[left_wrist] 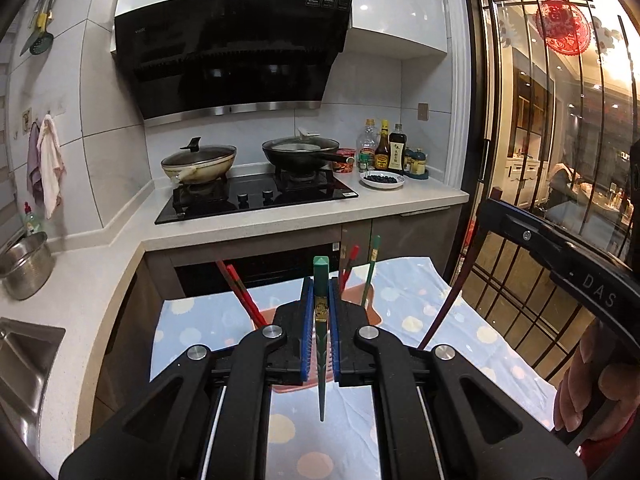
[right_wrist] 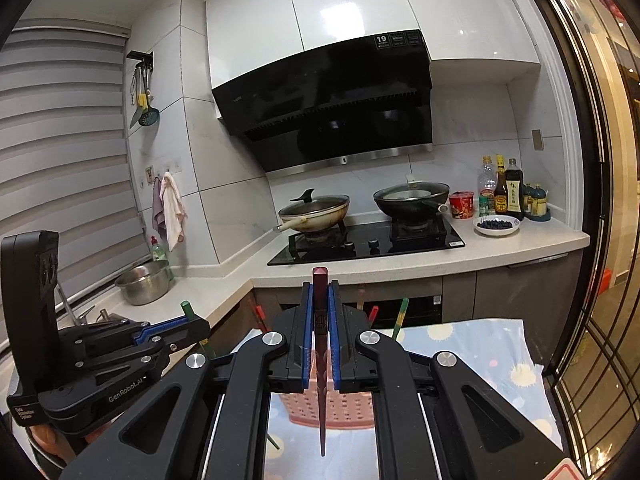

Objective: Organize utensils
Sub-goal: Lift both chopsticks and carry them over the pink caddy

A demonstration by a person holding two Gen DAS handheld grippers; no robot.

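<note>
My left gripper is shut on a green chopstick held upright, tip down, above a pink perforated holder. Red chopsticks and another green chopstick stand in that holder. My right gripper is shut on a dark red chopstick, tip down over the pink holder. The left gripper also shows at the left of the right wrist view, and the dark red chopstick at the right of the left wrist view.
The holder stands on a table with a blue dotted cloth. Beyond it are the counter, a gas hob with two pans, sauce bottles, a dish of berries, a steel pot and a sink. A glass door is right.
</note>
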